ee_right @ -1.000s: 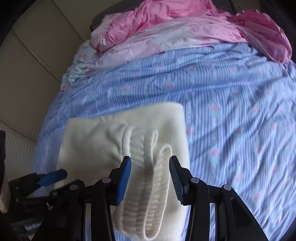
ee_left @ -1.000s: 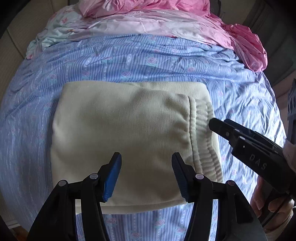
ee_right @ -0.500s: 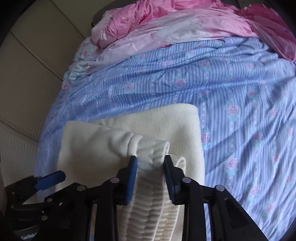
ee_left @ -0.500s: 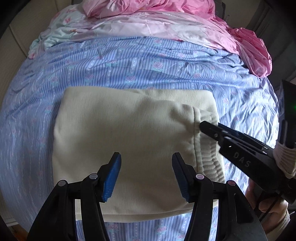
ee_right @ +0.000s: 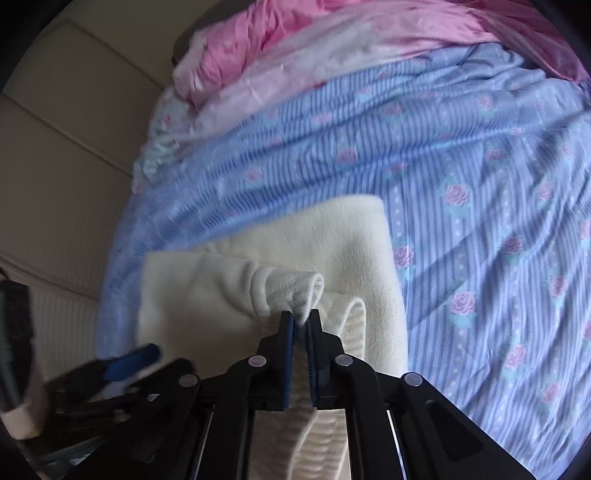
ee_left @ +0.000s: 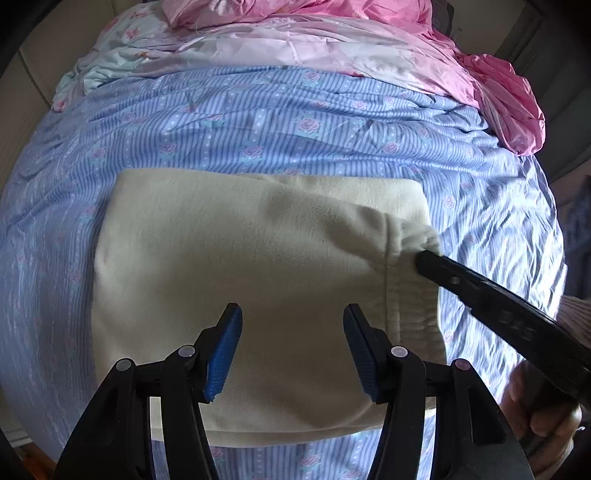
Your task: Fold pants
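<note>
Left wrist view, lower centre of the frame: the left gripper (ee_left: 291,354) stood with its blue-padded jaws spread wide and nothing between them, poised over the near part of the cream pants (ee_left: 240,273). The pants lay folded into a broad rectangle across the middle of the frame on a blue striped bedsheet (ee_left: 258,122) printed with roses. At the right edge of that frame, the black right gripper (ee_left: 428,258) reached in from the lower right, its tip buried in the ribbed waistband (ee_left: 413,295), which bunched up where it was taken.

Right wrist view, bottom centre: the right gripper's (ee_right: 301,321) blue pads (ee_right: 287,354) were pressed together on a raised fold of the waistband (ee_right: 291,291), lifting it clear of the layer beneath. The rest of the pants (ee_right: 207,291) spread to the left and behind the pinch. At lower left of that frame the left gripper (ee_right: 133,360) appeared blurred beside the garment. Beyond the pants the bedsheet (ee_right: 480,184) ran toward the upper part of the frame, and at the top of both views a rumpled pink quilt (ee_left: 332,33) lay heaped against the far end of the bed, with a beige wall (ee_right: 66,147) at upper left.
</note>
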